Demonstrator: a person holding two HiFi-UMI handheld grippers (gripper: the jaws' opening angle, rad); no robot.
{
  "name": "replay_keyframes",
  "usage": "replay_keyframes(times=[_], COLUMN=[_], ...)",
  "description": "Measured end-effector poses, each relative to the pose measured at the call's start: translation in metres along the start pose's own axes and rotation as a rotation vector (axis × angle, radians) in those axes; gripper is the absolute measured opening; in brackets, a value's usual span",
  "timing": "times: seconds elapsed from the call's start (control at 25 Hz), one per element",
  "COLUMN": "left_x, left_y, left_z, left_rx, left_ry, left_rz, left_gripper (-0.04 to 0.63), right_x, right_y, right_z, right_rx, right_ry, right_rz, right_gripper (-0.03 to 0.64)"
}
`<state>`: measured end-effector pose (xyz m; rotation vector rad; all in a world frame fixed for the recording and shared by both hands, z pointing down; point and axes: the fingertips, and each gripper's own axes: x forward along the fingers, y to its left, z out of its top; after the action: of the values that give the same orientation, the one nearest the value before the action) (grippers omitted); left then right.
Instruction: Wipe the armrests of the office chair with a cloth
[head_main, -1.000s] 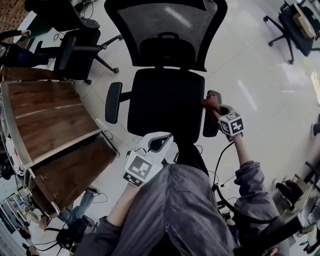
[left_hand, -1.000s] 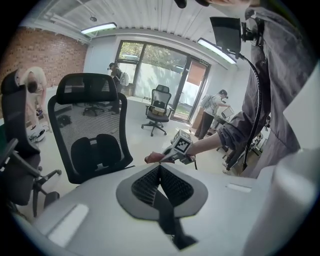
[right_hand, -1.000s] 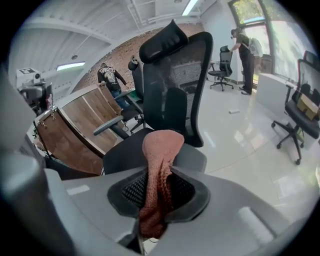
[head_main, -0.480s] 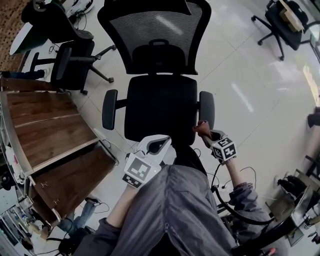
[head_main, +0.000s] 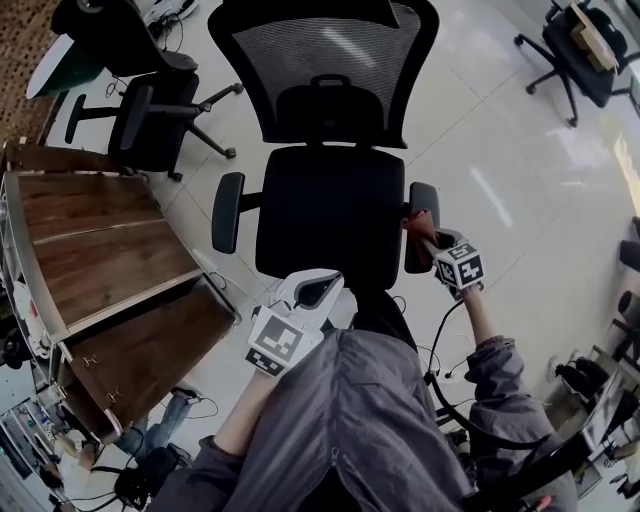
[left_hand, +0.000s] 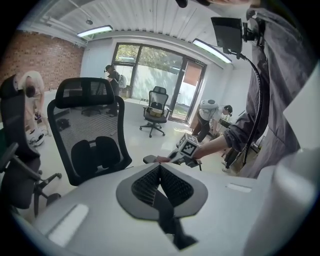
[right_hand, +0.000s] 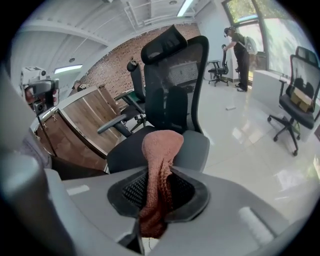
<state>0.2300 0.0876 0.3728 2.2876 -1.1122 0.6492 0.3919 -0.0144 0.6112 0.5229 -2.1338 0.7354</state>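
While the right claw (right_hand: 157, 192), clamped on the pink cloth (right_hand: 160, 150), holds it at the office chair's (head_main: 330, 215) right armrest (head_main: 424, 198), the left claw (left_hand: 160, 185) hangs with jaws together, empty. Wiping seems underway on this side; the left armrest (head_main: 228, 212), well apart, is likely yet to do.

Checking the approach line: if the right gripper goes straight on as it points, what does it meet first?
The right gripper, shut on the cloth, would press it onto the armrest just ahead. Depth is unclear, so they may already touch.
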Motion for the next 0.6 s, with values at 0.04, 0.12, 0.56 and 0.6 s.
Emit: replay_keyframes(times=[0.04, 0.12, 0.56, 0.6], left_x=[-0.001, -0.002, -0.006, -0.006], left_y=[0.001, 0.004, 0.023, 0.023], left_z=[-0.001, -0.002, -0.006, -0.005], left_rx=[-0.005, -0.016, -0.058, -0.056], left_ry=[0.002, 0.006, 0.009, 0.008], left_rz=[0.004, 0.014, 0.053, 0.05], left_gripper=[0.015, 0.015, 0.015, 0.015], right_x=[0.005, 0.013, 0.044, 0.044], right_y=[-0.01, -0.028, -0.063, -0.061], right_z=[0.007, 0.022, 0.062, 0.061], right_rx=[-0.01, -0.027, -0.025, -0.017], right_ry=[0.003, 0.01, 0.02, 0.016], right_rz=[-0.01, -0.028, -0.051, -0.046], right_gripper=[0.071, 0.071, 0.071, 0.071])
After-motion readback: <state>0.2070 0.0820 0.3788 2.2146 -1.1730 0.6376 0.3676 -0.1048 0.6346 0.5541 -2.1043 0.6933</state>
